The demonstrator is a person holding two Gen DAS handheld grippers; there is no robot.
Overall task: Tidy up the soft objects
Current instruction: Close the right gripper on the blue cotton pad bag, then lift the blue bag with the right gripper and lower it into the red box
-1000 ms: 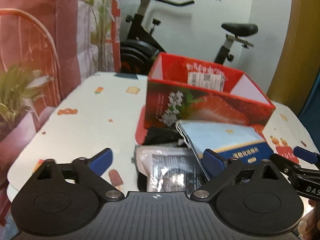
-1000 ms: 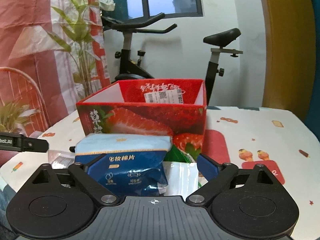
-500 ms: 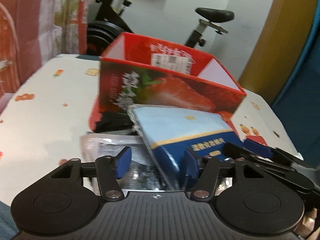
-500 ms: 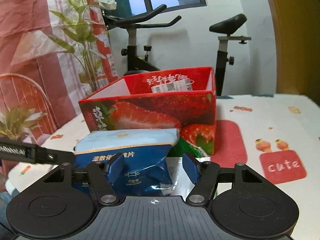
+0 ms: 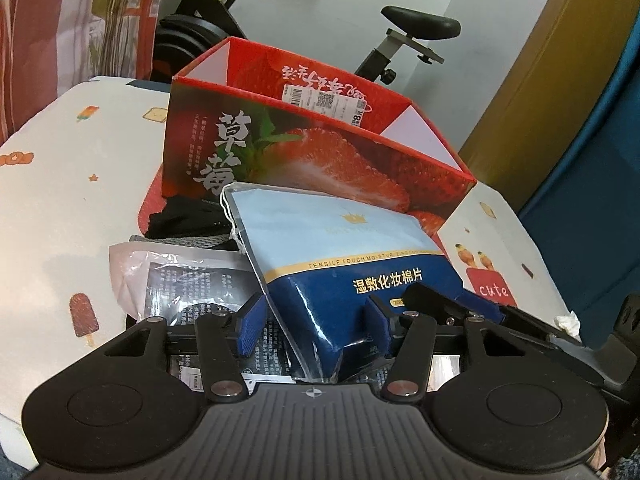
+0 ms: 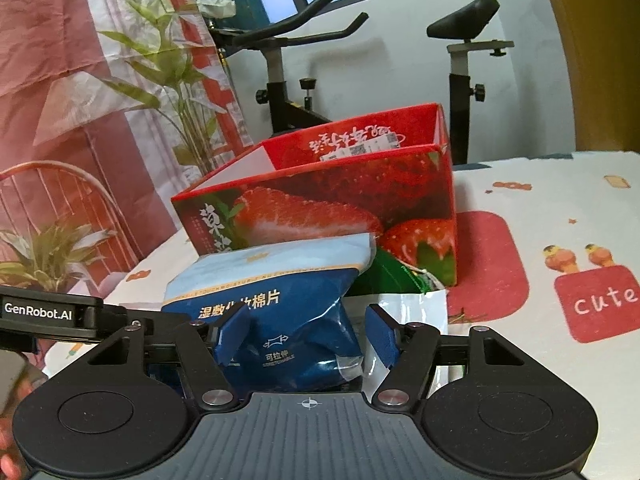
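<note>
Both grippers clamp the near end of the blue pad bag in front of the strawberry box.

The left gripper (image 5: 312, 326) and right gripper (image 6: 306, 334) have just been closing, and their pads now press on the bag (image 5: 340, 248), left and right corners. The bag lies atop a clear packet (image 5: 168, 276) on the table (image 5: 60, 184), its long axis pointing away toward the box (image 5: 320, 152), which stands open just beyond. Lifting it forward into the box looks like the coming step; neither hand is clearly nearer.
</note>
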